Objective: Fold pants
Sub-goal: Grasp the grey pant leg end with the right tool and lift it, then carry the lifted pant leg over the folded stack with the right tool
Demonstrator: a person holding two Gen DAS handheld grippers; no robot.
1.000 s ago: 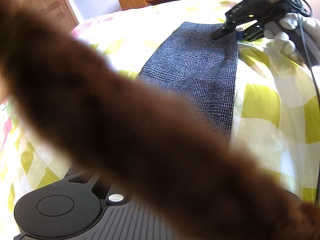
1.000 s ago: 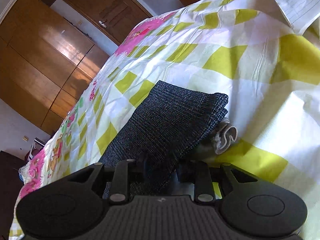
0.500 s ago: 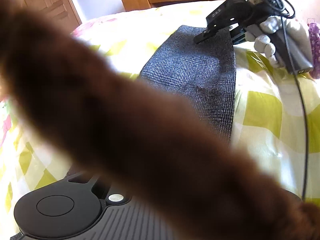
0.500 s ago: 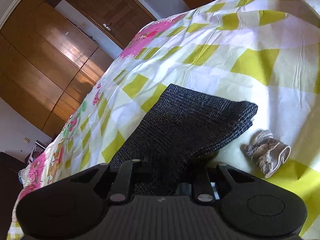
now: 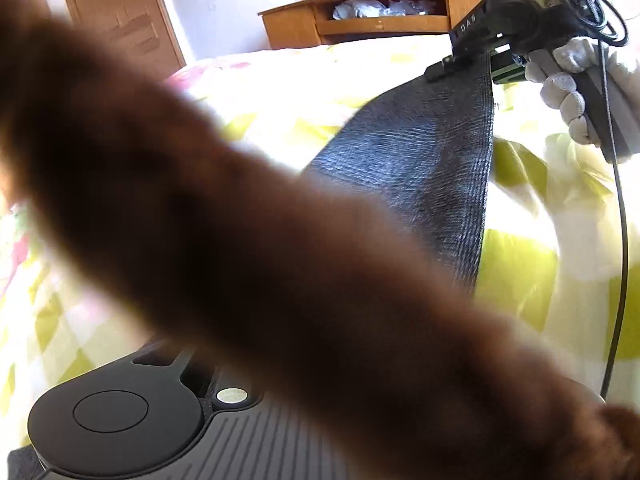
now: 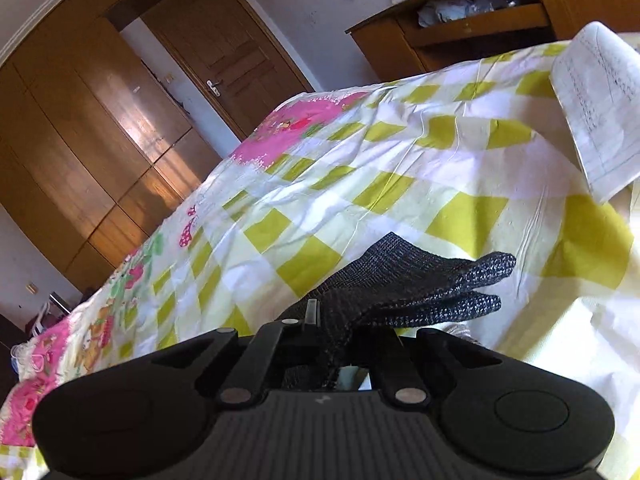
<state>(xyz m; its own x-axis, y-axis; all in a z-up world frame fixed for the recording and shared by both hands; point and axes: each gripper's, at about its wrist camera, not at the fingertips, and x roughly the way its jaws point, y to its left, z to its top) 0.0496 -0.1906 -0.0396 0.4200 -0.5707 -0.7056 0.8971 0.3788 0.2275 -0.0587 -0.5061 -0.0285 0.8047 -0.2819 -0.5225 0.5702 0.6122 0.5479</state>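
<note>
The dark grey checked pants (image 5: 424,160) lie stretched across the yellow-and-white checked bedspread (image 5: 520,272). My right gripper (image 5: 456,66), held in a white-gloved hand, is shut on the far end of the pants and holds it lifted off the bed. In the right wrist view the pants hem (image 6: 404,284) is pinched between its fingers and hangs forward. In the left wrist view a blurred brown band (image 5: 240,240) crosses close to the lens and hides my left gripper's fingers and the near end of the pants.
A lined paper sheet (image 6: 596,100) lies on the bed at the right. A wooden shelf unit (image 5: 376,20) stands beyond the bed. Wooden wardrobe doors (image 6: 100,128) and a room door (image 6: 224,56) are at the left. A black cable (image 5: 618,240) hangs from the right gripper.
My right gripper has risen with the pants end, lifting it off the bed. The small crumpled cloth beside the hem is now mostly hidden under the fabric. The left view is unchanged, still blocked.
</note>
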